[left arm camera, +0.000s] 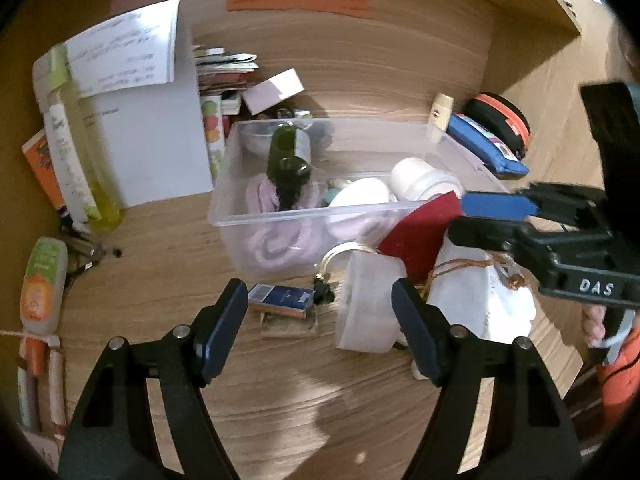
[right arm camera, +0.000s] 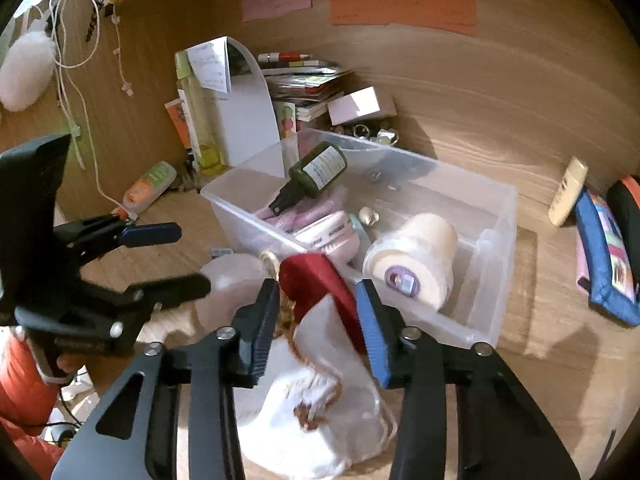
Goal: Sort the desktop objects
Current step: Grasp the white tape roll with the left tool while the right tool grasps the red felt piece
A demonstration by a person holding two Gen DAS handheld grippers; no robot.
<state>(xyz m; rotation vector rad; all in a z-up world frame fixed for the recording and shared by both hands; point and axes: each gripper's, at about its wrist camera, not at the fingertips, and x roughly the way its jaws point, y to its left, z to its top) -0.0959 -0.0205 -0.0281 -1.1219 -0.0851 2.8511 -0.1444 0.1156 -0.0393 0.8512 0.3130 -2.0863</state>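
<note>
A clear plastic bin (left arm camera: 280,216) (right arm camera: 492,264) stands on the wooden desk. It holds a dark green bottle (left arm camera: 288,160) (right arm camera: 316,174), pink cloth (left arm camera: 272,240), a white jar (right arm camera: 416,268) and other small things. My right gripper (right arm camera: 316,312) (left arm camera: 460,216) has its fingers around a red and white pouch (right arm camera: 316,284) (left arm camera: 416,236) at the bin's near wall, jaws partly closed against it. My left gripper (left arm camera: 320,332) is open and empty above the desk, over a blue matchbox (left arm camera: 280,298) and a white translucent packet (left arm camera: 368,304).
Against the back wall stand a yellow-green bottle (left arm camera: 80,160), white papers (left arm camera: 148,140) and stacked booklets (left arm camera: 228,76). An orange-capped tube (left arm camera: 42,284) lies at left. A blue pouch (right arm camera: 604,248), a black and orange case (left arm camera: 500,120) and a cream tube (right arm camera: 568,192) lie at right.
</note>
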